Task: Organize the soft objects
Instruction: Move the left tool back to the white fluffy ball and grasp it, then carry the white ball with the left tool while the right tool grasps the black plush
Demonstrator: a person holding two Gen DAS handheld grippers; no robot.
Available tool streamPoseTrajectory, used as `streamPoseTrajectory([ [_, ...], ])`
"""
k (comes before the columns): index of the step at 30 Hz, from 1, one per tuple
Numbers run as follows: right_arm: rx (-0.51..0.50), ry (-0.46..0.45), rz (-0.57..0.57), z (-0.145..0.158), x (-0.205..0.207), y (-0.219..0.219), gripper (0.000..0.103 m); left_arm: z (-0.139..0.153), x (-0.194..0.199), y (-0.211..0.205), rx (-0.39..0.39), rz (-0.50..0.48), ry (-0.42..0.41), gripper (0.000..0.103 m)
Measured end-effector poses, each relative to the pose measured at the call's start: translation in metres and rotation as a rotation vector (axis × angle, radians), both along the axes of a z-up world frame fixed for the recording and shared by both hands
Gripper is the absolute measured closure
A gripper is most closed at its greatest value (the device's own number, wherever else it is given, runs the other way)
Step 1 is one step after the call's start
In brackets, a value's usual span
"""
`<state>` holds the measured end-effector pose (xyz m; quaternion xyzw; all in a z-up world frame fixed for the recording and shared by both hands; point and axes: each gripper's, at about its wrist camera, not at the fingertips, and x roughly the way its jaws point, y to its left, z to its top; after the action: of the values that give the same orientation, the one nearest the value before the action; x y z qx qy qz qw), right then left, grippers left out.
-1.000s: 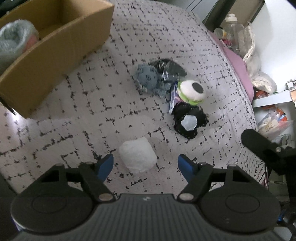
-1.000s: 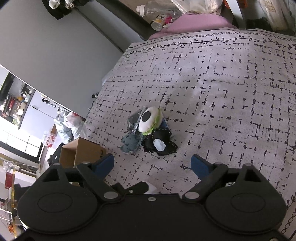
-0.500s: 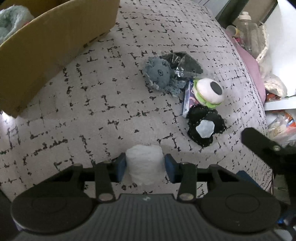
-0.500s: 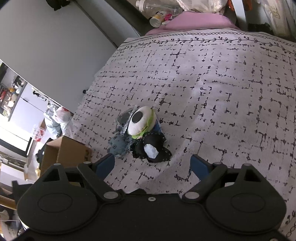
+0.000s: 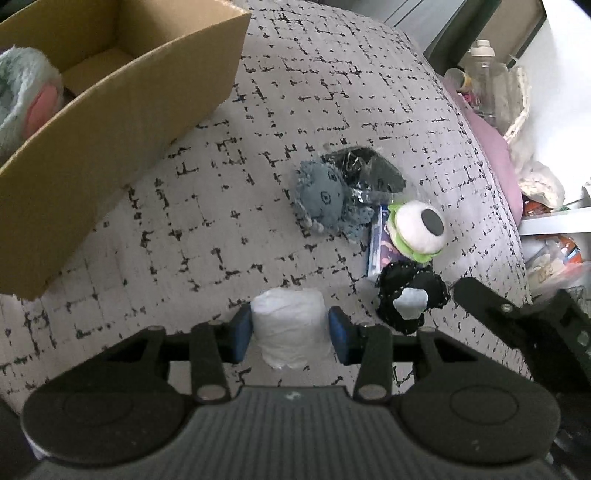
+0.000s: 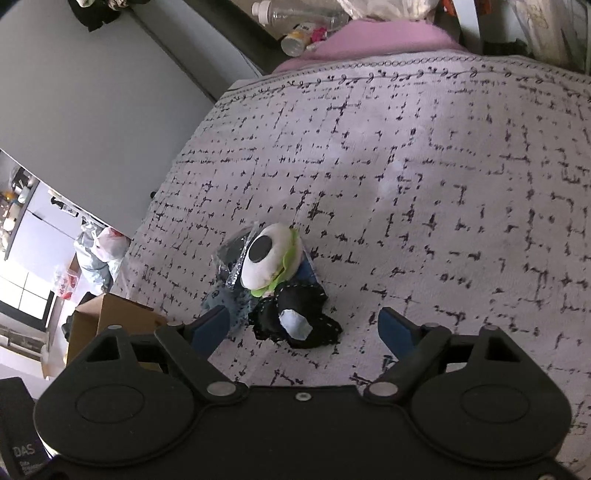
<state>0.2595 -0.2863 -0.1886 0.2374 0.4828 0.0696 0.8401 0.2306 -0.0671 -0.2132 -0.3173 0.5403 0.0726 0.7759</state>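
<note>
You are working in a lived-in bedroom at home. The surface under you is a bed, spread with a pale quilted bedspread (image 6: pixel 424 177) printed in black broken grid lines, with a stitched vine border along its far edge. A pink pillow (image 6: pixel 376 40) lies at the head. Beyond it you see plastic bottles (image 6: pixel 295 14) and household clutter. A cardboard box (image 5: pixel 110 122) sits on the bed. Small plush toys (image 5: pixel 369 221) lie clustered on the cover. Past the plain grey wall (image 6: pixel 92 92), an opening shows bright windows and stuffed plastic bags (image 6: pixel 98 247).
</note>
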Motion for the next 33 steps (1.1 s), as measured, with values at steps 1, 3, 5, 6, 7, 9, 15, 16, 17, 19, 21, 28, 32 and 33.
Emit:
streamPoseTrajectory([
  [1, 0.000, 0.004, 0.003, -0.002, 0.002, 0.002, 0.019, 0.000, 0.001, 0.002, -0.002, -0.001, -0.001, 0.060],
  [3, -0.006, 0.011, 0.009, -0.004, 0.003, 0.006, 0.019, 0.001, 0.002, 0.005, -0.008, 0.004, -0.002, 0.060],
  [5, -0.016, 0.006, 0.013, -0.005, 0.005, 0.011, 0.019, 0.001, 0.004, 0.010, -0.008, 0.008, -0.004, 0.060],
  [6, -0.027, 0.003, 0.017, -0.005, 0.006, 0.013, 0.019, 0.001, 0.005, 0.012, -0.007, 0.010, -0.002, 0.060],
  [7, -0.037, 0.003, 0.020, -0.006, 0.008, 0.015, 0.019, 0.001, 0.006, 0.014, -0.007, 0.013, 0.000, 0.060],
  [9, -0.045, 0.013, 0.024, -0.009, 0.011, 0.019, 0.019, 0.002, 0.008, 0.019, -0.003, 0.018, 0.000, 0.060],
  [15, -0.103, 0.021, 0.028, -0.018, 0.020, 0.033, 0.019, 0.007, 0.012, 0.031, 0.027, 0.025, 0.002, 0.060],
  [16, -0.114, 0.028, 0.032, -0.020, 0.021, 0.034, 0.019, 0.008, 0.012, 0.032, 0.030, 0.026, 0.000, 0.060],
  [17, -0.132, 0.035, 0.037, -0.022, 0.021, 0.037, 0.020, 0.010, 0.012, 0.033, 0.033, 0.026, -0.004, 0.060],
  [19, -0.188, 0.029, 0.062, -0.023, 0.021, 0.042, 0.025, 0.013, 0.011, 0.033, 0.041, 0.023, -0.013, 0.060],
  [21, -0.221, 0.025, 0.095, -0.023, 0.019, 0.047, 0.048, 0.015, 0.010, 0.032, 0.055, 0.015, -0.022, 0.060],
  [28, -0.182, 0.008, 0.120, -0.012, 0.011, 0.045, 0.082, 0.023, 0.010, 0.031, 0.098, 0.005, -0.033, 0.060],
  [32, -0.158, -0.035, 0.135, 0.000, 0.005, 0.045, 0.084, 0.036, 0.004, 0.030, 0.122, -0.008, -0.060, 0.060],
  [33, -0.150, -0.043, 0.137, 0.003, 0.004, 0.044, 0.084, 0.040, 0.003, 0.029, 0.125, -0.012, -0.066, 0.060],
])
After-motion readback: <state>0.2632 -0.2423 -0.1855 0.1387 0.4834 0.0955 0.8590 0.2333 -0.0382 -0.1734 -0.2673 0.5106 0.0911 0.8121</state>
